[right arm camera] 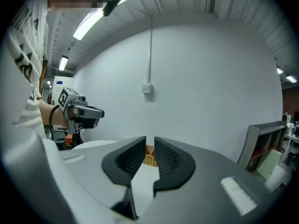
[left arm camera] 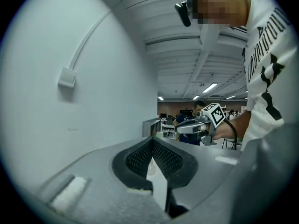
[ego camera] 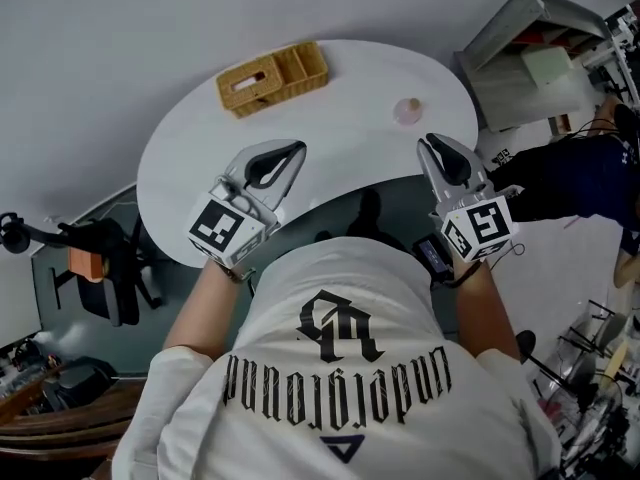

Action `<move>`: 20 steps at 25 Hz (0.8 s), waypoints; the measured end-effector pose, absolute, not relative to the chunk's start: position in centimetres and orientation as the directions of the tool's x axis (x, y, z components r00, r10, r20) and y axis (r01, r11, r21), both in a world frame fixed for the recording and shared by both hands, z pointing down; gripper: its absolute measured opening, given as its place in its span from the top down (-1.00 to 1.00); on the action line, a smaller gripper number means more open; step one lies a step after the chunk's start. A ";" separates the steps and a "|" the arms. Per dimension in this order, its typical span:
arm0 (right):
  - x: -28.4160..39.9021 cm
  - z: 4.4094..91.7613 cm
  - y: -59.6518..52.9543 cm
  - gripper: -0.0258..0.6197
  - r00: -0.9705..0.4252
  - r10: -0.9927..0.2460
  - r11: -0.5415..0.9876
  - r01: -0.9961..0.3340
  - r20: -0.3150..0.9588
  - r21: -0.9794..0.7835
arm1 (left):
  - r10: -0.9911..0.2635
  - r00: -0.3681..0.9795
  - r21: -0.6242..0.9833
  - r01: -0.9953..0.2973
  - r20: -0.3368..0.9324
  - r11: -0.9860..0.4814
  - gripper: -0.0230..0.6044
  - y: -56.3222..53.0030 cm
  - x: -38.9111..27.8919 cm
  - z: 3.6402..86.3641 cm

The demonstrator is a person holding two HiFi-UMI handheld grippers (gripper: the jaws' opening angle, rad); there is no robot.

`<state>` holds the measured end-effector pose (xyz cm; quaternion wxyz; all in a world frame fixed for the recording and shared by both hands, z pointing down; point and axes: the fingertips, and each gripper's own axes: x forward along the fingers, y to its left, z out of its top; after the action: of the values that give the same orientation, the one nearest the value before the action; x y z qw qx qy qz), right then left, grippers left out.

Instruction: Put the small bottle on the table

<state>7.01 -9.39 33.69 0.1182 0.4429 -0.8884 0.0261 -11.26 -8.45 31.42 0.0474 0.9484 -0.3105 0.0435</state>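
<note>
Head view: one round white table (ego camera: pixel 350 148) stands by a pale wall (right arm camera: pixel 196 73). It bears one wicker basket (ego camera: pixel 273 77) and one small bottle (ego camera: pixel 407 110), upright to the right of the basket and well apart from it. Two grippers hang on the basket's near side: the left gripper (ego camera: pixel 296 149) is clenched and empty, and the right gripper (ego camera: pixel 427 142) has its jaws slightly parted, holding nothing.

Ahead of me: plain white painted wall (right arm camera: pixel 210 78), with a small white switch box (right arm camera: pixel 147 88) on it and a thin white conduit (right arm camera: pixel 150 50) running straight up from the box. Ribbed grey ceiling (left arm camera: pixel 196 55) overhead; long fluorescent strip light (right arm camera: pixel 100 14) lit. Grey metal shelf unit (right arm camera: pixel 264 143) to my right, near the wall. Black office chair (ego camera: pixel 110 288) to my left, beside the round white table (ego camera: pixel 190 168). The far hall is dim.
</note>
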 end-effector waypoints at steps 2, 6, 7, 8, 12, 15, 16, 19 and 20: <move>6.8 33.1 -8.9 0.78 -0.578 -0.786 0.603 -0.795 0.221 0.064 | -0.583 0.806 0.055 -0.589 0.100 -0.806 0.90 -8.2 -11.7 30.7; 6.1 32.6 -7.9 0.87 -0.578 -0.790 0.601 -0.797 0.207 0.068 | -0.586 0.801 0.042 -0.594 0.121 -0.804 0.90 -7.7 -12.8 31.1; 6.0 32.5 -7.6 0.89 -0.578 -0.790 0.601 -0.797 0.206 0.069 | -0.584 0.803 0.043 -0.592 0.119 -0.805 0.90 -7.6 -13.0 31.1; 5.9 32.3 -7.3 0.90 -0.578 -0.790 0.601 -0.796 0.206 0.072 | -0.581 0.806 0.044 -0.588 0.114 -0.808 0.90 -7.4 -13.0 31.0; 5.9 32.3 -5.9 0.92 -0.588 -0.776 0.617 -0.783 0.227 0.081 | -0.574 0.811 0.043 -0.581 0.111 -0.813 0.90 -6.6 -12.8 30.7; 6.3 32.0 -5.0 0.92 -0.603 -0.765 0.632 -0.770 0.224 0.084 | -0.581 0.806 0.036 -0.588 0.109 -0.808 0.90 -6.0 -12.7 30.5; 6.5 31.8 -4.8 0.92 -0.609 -0.762 0.637 -0.766 0.219 0.085 | -0.586 0.803 0.034 -0.592 0.109 -0.805 0.90 -5.8 -12.6 30.4; 7.2 31.4 -3.7 0.92 -0.630 -0.749 0.655 -0.751 0.205 0.086 | -0.599 0.792 0.029 -0.605 0.117 -0.795 0.90 -4.7 -11.9 30.5; 7.6 31.3 -3.3 0.92 -0.638 -0.743 0.662 -0.745 0.203 0.084 | -0.604 0.788 0.027 -0.611 0.122 -0.791 0.90 -4.2 -11.6 30.5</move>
<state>7.57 -3.29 31.31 0.1104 0.4111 -0.9049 0.0037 -11.56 -4.20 30.54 0.0325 0.9449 -0.3215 0.0534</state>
